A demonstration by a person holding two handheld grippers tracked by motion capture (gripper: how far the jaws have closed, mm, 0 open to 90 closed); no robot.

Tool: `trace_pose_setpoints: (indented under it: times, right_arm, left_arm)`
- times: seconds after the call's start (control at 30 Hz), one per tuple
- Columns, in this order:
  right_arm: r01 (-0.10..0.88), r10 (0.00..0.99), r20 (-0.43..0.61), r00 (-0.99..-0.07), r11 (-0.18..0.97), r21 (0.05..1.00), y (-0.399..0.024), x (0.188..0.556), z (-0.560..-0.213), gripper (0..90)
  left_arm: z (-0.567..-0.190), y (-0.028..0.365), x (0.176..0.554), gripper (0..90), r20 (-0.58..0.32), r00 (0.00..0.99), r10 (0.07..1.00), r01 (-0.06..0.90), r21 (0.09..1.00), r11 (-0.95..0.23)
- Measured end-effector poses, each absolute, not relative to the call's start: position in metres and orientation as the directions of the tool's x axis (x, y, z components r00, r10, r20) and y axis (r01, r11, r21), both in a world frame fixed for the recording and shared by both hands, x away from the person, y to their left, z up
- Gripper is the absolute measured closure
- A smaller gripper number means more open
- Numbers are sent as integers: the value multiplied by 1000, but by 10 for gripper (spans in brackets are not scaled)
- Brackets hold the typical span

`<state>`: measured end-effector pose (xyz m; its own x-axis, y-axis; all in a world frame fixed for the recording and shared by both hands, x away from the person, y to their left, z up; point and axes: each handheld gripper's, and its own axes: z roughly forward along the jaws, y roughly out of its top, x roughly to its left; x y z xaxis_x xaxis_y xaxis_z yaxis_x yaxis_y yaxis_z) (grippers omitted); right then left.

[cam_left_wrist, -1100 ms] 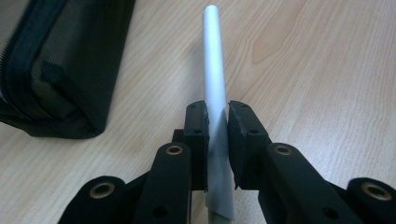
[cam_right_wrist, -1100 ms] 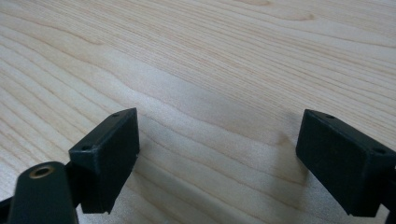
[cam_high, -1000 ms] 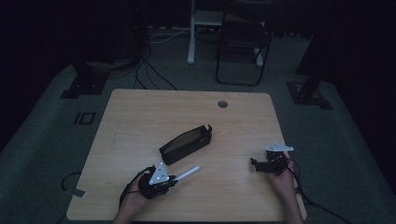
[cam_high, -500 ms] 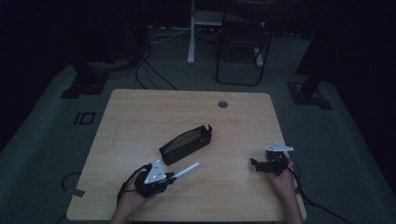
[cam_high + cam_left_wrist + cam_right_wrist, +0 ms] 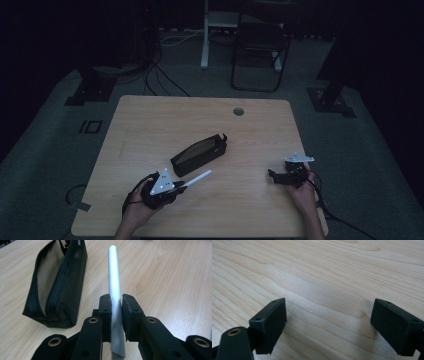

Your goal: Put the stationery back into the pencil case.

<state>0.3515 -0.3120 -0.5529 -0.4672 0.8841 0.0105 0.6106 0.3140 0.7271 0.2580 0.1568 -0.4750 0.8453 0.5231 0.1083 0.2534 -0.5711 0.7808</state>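
Observation:
A white pen-like stick (image 5: 198,178) lies low over the wooden table (image 5: 150,125), and my left gripper (image 5: 181,187) is shut on its near end. In the left gripper view the stick (image 5: 114,280) runs forward from between the two pads (image 5: 106,312). A black zipped pencil case (image 5: 199,154) lies just beyond it, to the stick's left in the left gripper view (image 5: 60,287). My right gripper (image 5: 273,175) rests at the table's right side, jaws wide open over bare wood (image 5: 329,322).
A round cable hole (image 5: 238,111) sits near the table's far edge. Beyond the table stand a dark chair (image 5: 260,45) and a white post (image 5: 204,35), with cables on the floor. Wide bare wood lies between the two grippers.
My left gripper, with the stick, has drawn slightly back toward the near edge. The right gripper and the pencil case have stayed in place.

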Motion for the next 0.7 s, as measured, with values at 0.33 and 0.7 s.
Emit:
trace_pose_setpoints:
  times: [0.33, 0.7]
  right_arm:
    - [611, 884, 11, -467, 314, 727, -312, 351, -553, 132]
    - [610, 884, 10, -467, 314, 727, -312, 352, -553, 131]
  left_arm:
    - [-468, 158, 259, 790, 108, 850, 516, 244, 788, -566]
    - [-458, 162, 263, 790, 121, 849, 515, 235, 786, -572]
